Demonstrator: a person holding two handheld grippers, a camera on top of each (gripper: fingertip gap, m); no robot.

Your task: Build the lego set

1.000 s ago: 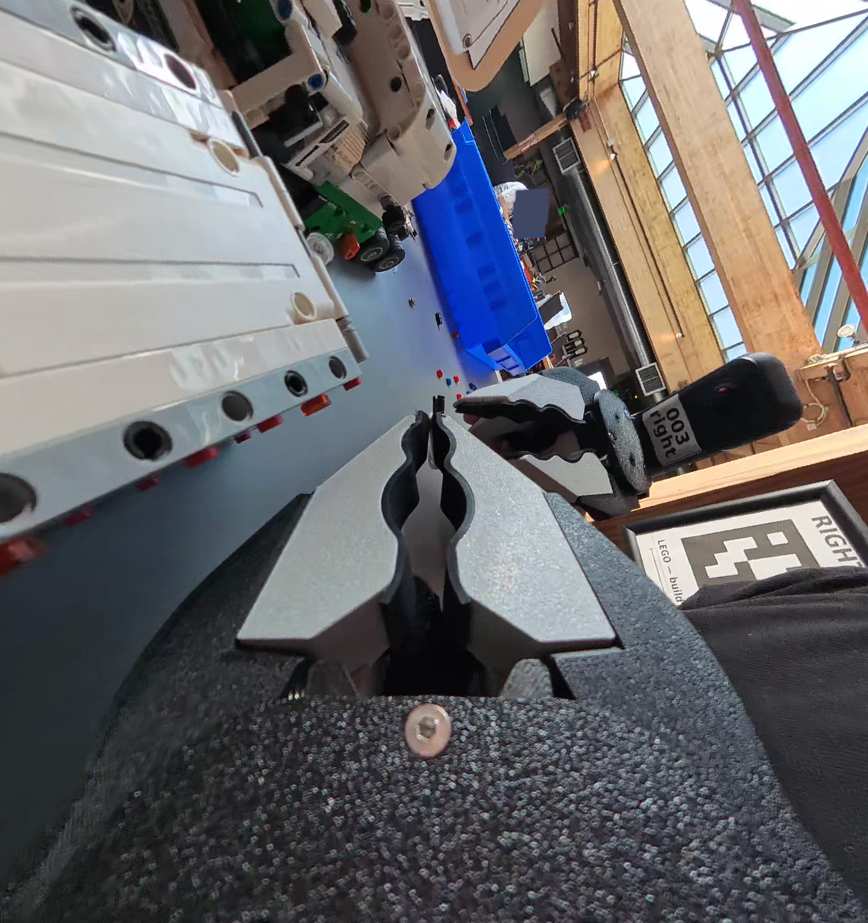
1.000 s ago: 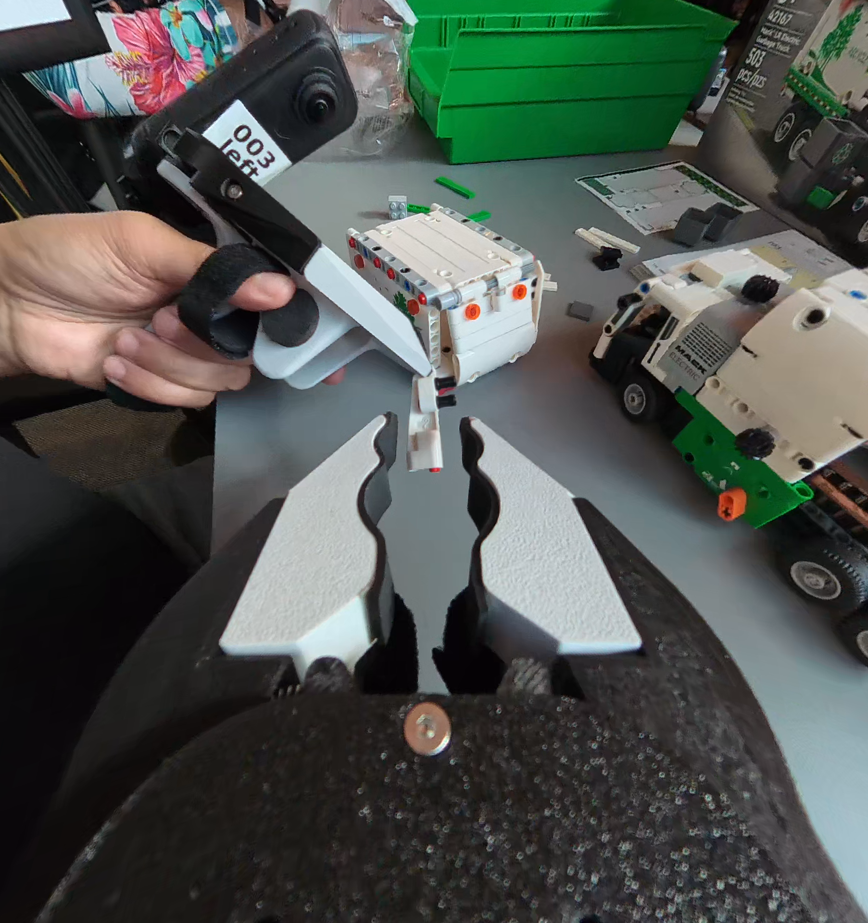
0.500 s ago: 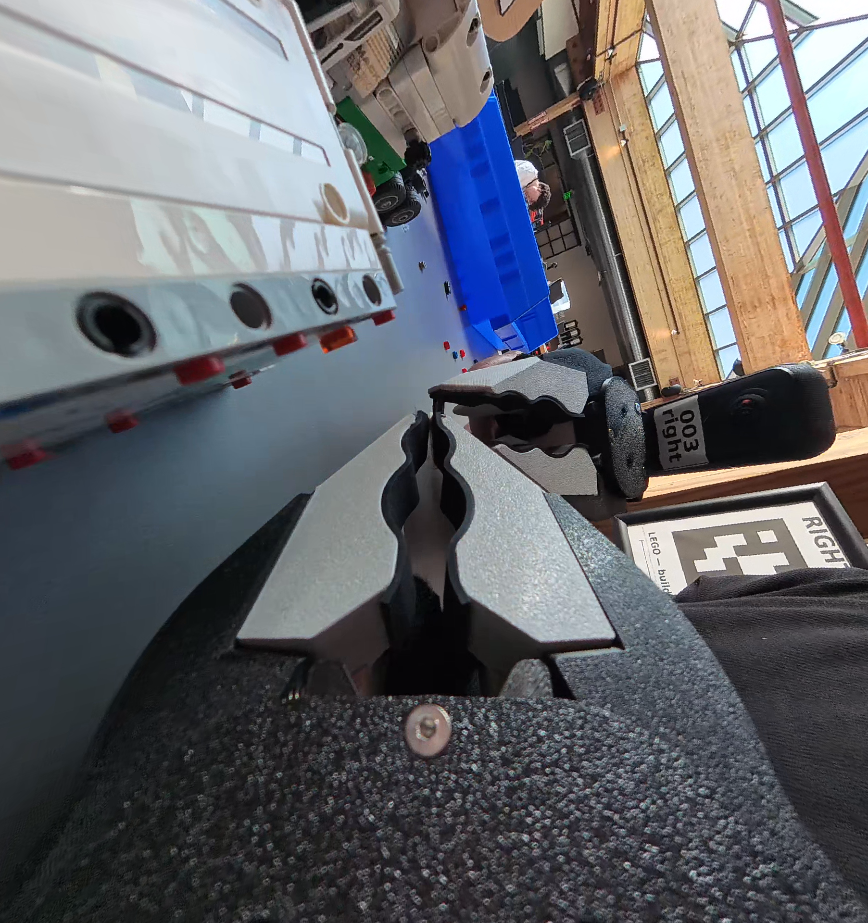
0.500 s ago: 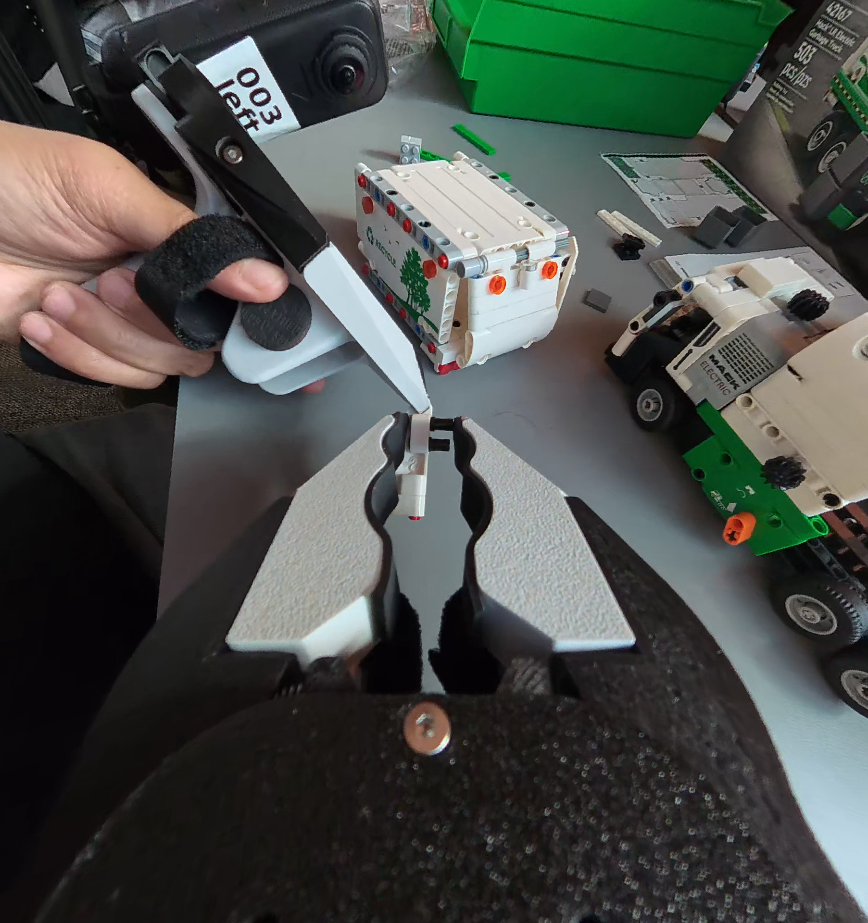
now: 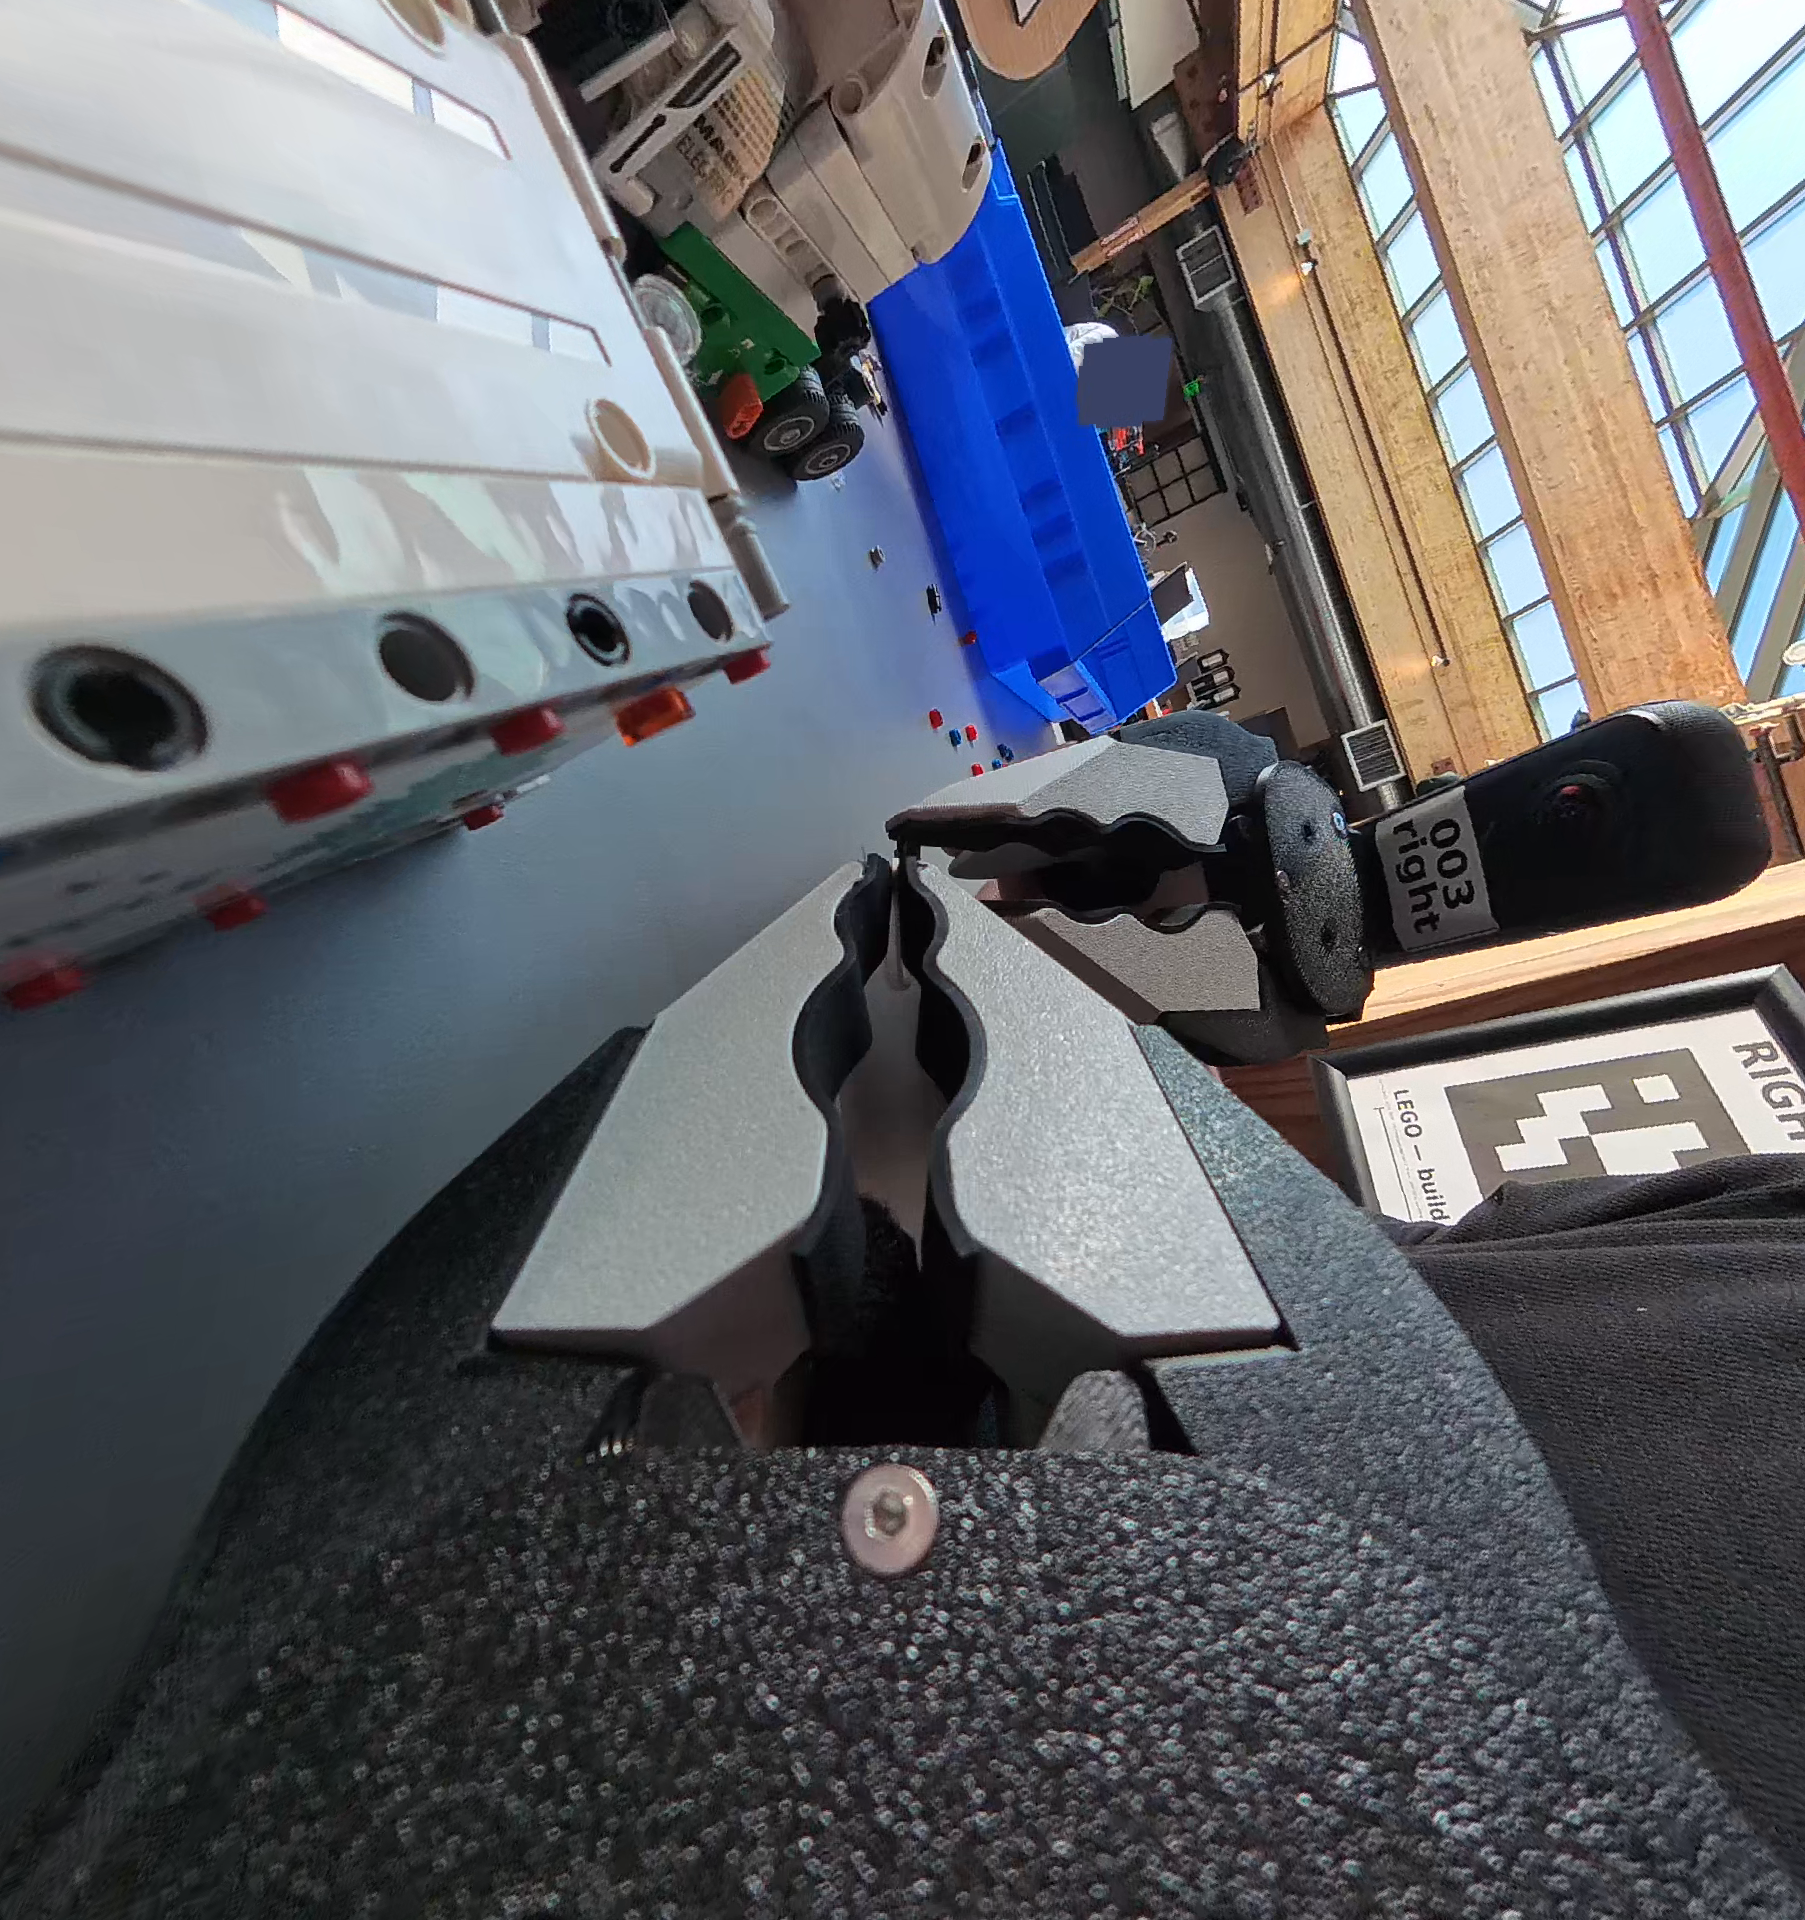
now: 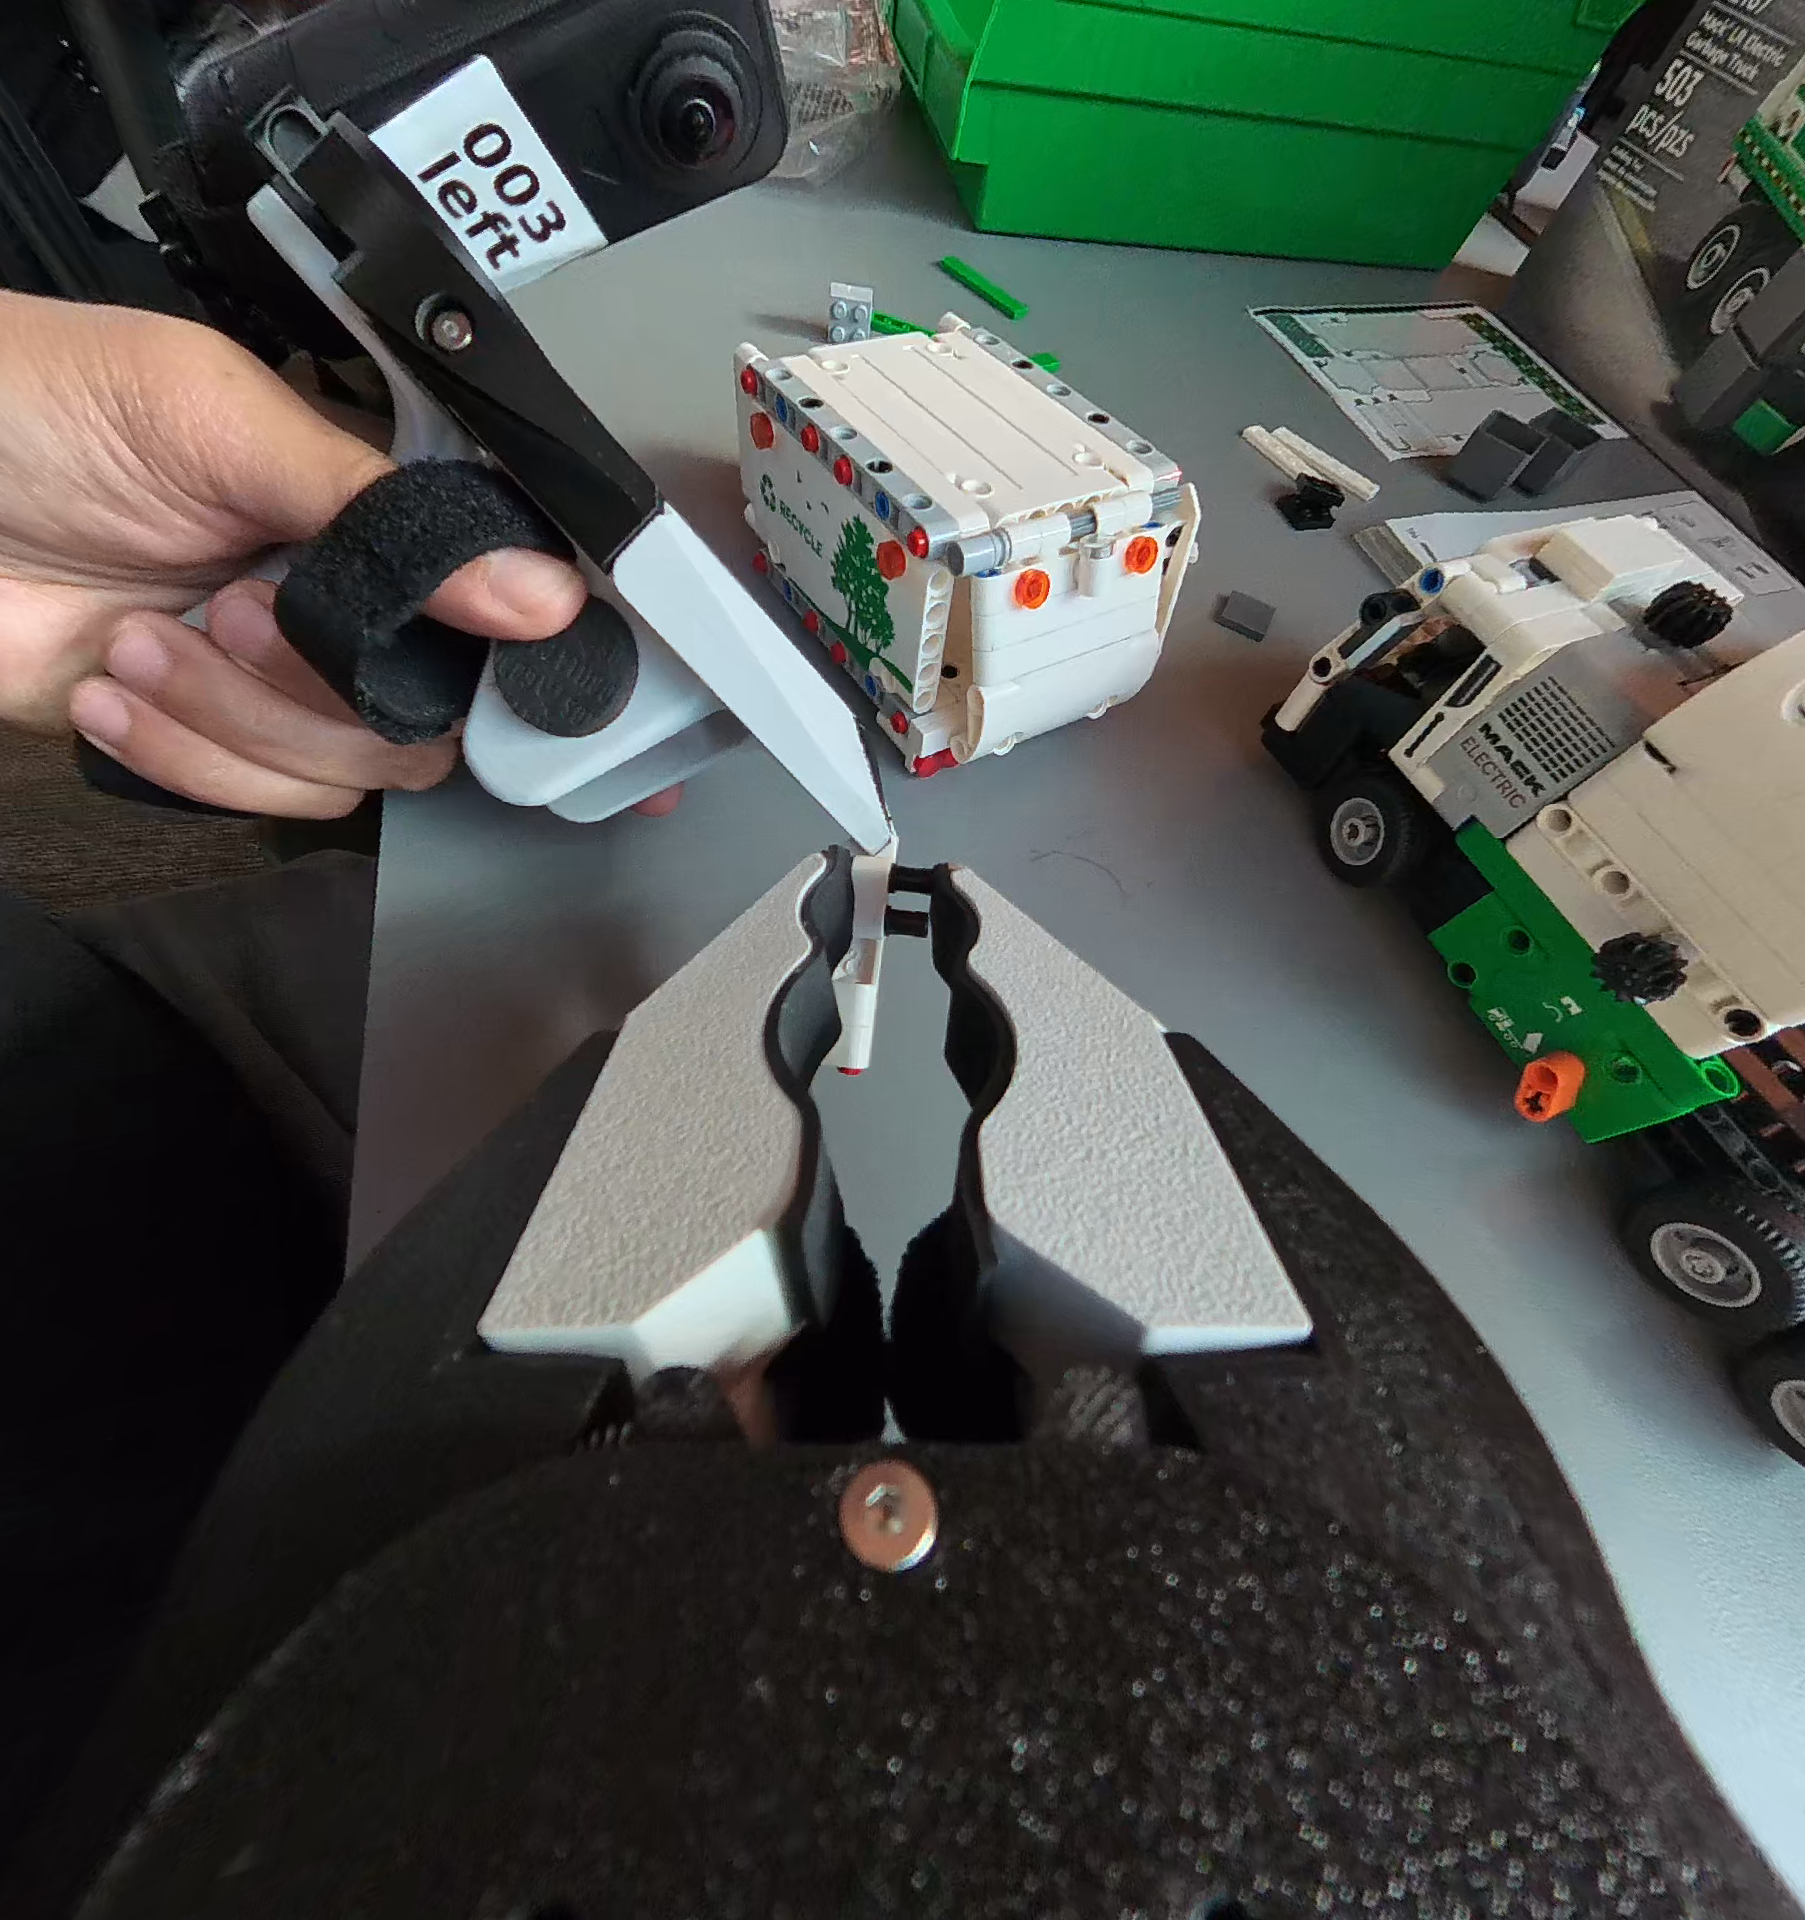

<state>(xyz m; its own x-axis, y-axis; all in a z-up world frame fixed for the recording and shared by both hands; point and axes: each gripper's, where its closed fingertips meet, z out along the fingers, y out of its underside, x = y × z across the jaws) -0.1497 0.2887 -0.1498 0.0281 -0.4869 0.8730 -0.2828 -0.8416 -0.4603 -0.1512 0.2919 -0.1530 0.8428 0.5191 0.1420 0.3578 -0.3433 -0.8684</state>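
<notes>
Small white lego piece (image 6: 858,971), long axis along the fingers, clamped in right claw (image 6: 882,883). Also pinched at top by left claw (image 5: 893,878). Green bin (image 6: 1230,135) upper right, contents hidden.

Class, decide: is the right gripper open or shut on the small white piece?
Shut on it. The right gripper has its fingertips pressing the small white piece and its black pins from both sides.

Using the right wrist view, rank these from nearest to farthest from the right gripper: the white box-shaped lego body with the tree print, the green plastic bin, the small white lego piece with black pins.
From the right gripper:
1. Small white lego piece with black pins, between its fingertips.
2. White box-shaped lego body with the tree print, ahead at table centre.
3. Green plastic bin, at the far edge.
</notes>
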